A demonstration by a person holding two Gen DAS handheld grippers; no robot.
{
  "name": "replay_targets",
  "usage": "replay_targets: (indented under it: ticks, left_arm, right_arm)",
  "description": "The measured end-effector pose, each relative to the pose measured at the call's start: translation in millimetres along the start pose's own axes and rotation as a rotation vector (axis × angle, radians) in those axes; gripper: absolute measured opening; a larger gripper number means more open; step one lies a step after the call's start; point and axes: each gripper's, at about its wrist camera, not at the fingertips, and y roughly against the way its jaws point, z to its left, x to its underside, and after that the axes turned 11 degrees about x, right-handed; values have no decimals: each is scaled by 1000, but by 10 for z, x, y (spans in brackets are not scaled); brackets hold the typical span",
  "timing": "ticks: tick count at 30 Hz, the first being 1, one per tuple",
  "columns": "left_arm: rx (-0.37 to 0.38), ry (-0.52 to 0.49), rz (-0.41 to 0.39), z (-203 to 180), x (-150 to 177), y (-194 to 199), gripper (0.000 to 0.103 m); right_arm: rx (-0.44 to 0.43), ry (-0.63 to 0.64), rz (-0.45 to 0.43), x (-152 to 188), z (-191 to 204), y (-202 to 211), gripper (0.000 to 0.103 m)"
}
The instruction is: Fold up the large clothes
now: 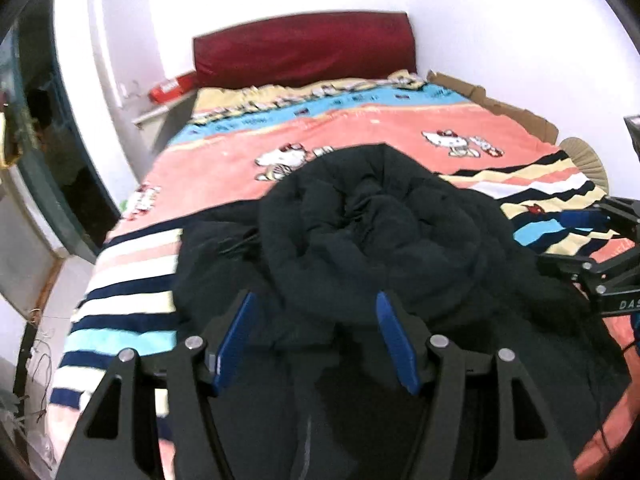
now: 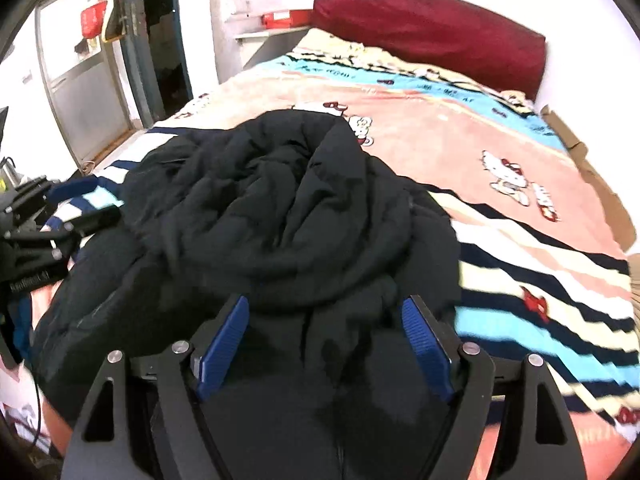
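A black padded jacket (image 1: 372,232) lies bunched in a thick roll on the bed, its lower part spread flat toward me. In the left wrist view my left gripper (image 1: 316,300) hovers just above the near edge of the roll. It is open, and its blue pads (image 1: 240,336) grip nothing. My right gripper (image 2: 325,302) hangs the same way over the jacket (image 2: 288,200), open and holding nothing. Each gripper shows at the edge of the other's view: the right gripper (image 1: 576,236) beside the jacket's right side, the left gripper (image 2: 86,202) beside its left side.
The bed is covered by a pink cartoon-cat blanket (image 1: 360,132) with striped ends. A dark red headboard cushion (image 1: 304,48) stands against the white wall. Cardboard (image 1: 500,108) lines the bed's right edge. A red box (image 1: 172,88) sits on a shelf, with a dark doorway (image 2: 160,40) further left.
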Motion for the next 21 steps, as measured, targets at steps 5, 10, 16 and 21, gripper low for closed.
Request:
replay_targets:
  ticks: [5, 10, 16, 21]
  left_arm:
    - [-100, -38, -29, -53, 327, 486, 61]
    - [-137, -26, -31, 28, 645, 771, 62]
    - [-159, 12, 1, 226, 978, 870, 62]
    - [-170, 50, 34, 387, 1230, 884, 62]
  right_arm:
    - [28, -15, -2, 391, -62, 436, 82]
    - [64, -54, 41, 847, -216, 627, 83]
    - [117, -147, 108, 1351, -472, 618, 85]
    - [130, -191, 184, 1687, -571, 472, 88]
